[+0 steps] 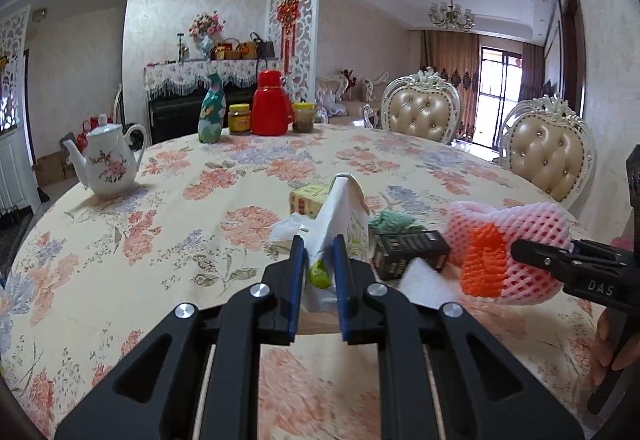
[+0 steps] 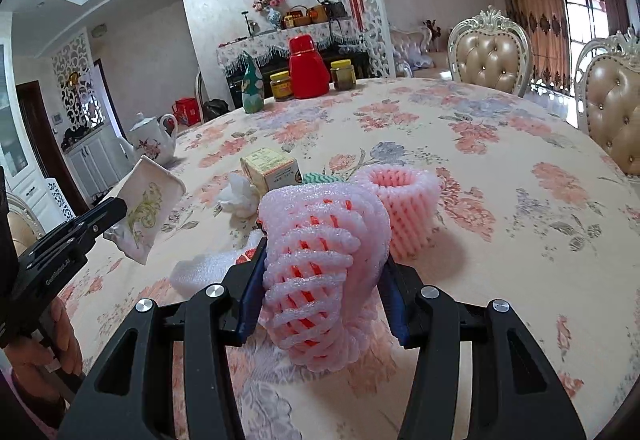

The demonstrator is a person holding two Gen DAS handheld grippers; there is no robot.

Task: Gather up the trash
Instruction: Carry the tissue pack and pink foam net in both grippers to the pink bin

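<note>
My left gripper (image 1: 319, 244) is shut on a white paper packet (image 1: 344, 215) with a gold-green print, held above the flowered tablecloth (image 1: 160, 240). In the right wrist view the same packet (image 2: 148, 207) hangs at the left from the left gripper (image 2: 120, 209). My right gripper (image 2: 324, 260) is shut on a pink foam fruit net (image 2: 320, 264) with orange netting inside. The left wrist view shows that net (image 1: 504, 252) and the right gripper (image 1: 520, 250) at the right. A second pink net (image 2: 404, 207) stands on the table just behind.
A yellow-green box (image 2: 272, 169), crumpled tissue (image 2: 240, 195), white foam sheet (image 2: 200, 272) and black box (image 1: 412, 250) lie mid-table. A teapot (image 1: 108, 163), red flask (image 1: 272, 103), jars and a green bottle (image 1: 212, 115) stand farther back. Padded chairs (image 1: 548, 147) line the right side.
</note>
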